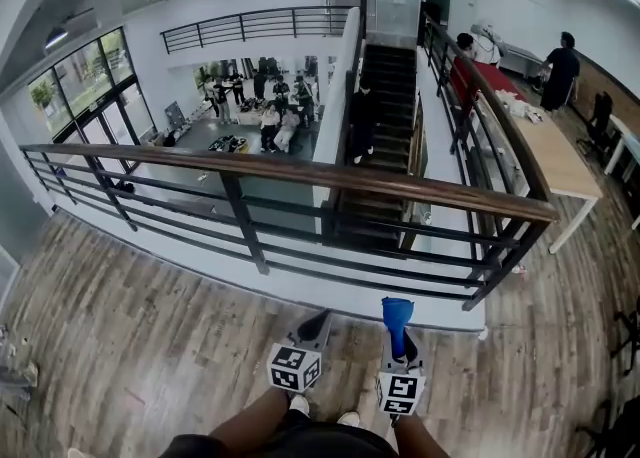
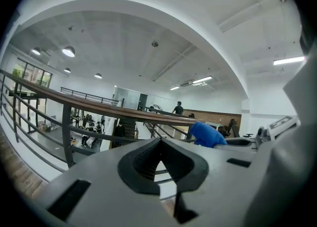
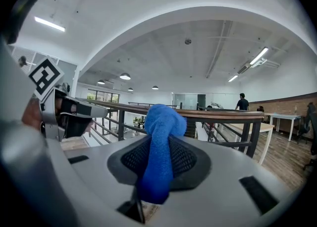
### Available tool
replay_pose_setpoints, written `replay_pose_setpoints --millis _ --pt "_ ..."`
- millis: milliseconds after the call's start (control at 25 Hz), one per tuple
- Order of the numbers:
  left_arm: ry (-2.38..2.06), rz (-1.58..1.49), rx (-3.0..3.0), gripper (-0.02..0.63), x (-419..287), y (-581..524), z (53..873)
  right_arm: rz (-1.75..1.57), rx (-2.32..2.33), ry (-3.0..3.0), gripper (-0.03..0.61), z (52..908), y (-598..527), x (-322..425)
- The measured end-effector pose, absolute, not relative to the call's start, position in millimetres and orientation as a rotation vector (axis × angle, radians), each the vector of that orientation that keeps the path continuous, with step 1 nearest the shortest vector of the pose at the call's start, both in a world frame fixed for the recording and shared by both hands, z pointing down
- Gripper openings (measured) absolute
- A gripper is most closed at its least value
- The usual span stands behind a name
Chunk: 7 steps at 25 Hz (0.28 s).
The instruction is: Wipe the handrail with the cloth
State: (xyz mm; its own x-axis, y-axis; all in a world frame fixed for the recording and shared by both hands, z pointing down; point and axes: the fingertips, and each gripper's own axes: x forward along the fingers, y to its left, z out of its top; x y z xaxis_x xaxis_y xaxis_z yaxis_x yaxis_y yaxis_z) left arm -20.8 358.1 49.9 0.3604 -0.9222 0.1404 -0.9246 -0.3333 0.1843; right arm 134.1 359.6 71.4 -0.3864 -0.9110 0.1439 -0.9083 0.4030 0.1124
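The handrail (image 1: pixel 300 172) is a brown wooden rail on black metal bars; it runs across the head view from left to right, ahead of both grippers. My right gripper (image 1: pixel 400 348) is shut on a blue cloth (image 1: pixel 396 314), whose bunched end sticks up past the jaws, a little short of the rail. In the right gripper view the cloth (image 3: pixel 161 122) hangs down between the black pads, with the handrail (image 3: pixel 218 114) behind it. My left gripper (image 1: pixel 316 324) is beside it on the left, shut on nothing. In the left gripper view the handrail (image 2: pixel 99 106) and the cloth (image 2: pixel 205 134) show beyond the jaws.
Past the railing are a drop to a lower floor with several people (image 1: pixel 270 121) and a staircase (image 1: pixel 385 106). A long table (image 1: pixel 545 146) with people by it stands at the right. I am on wood flooring (image 1: pixel 130 336); a person's shoes (image 1: pixel 300 404) show below.
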Motion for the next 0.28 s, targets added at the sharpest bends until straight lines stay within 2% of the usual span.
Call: replay_pose_setpoints --millis 280 --pt "-1.656 0.026 2.403 0.005 -9.6 362.0 39.3 -0.038 1.653 -2.515 0.103 51.1 369.3 147.3"
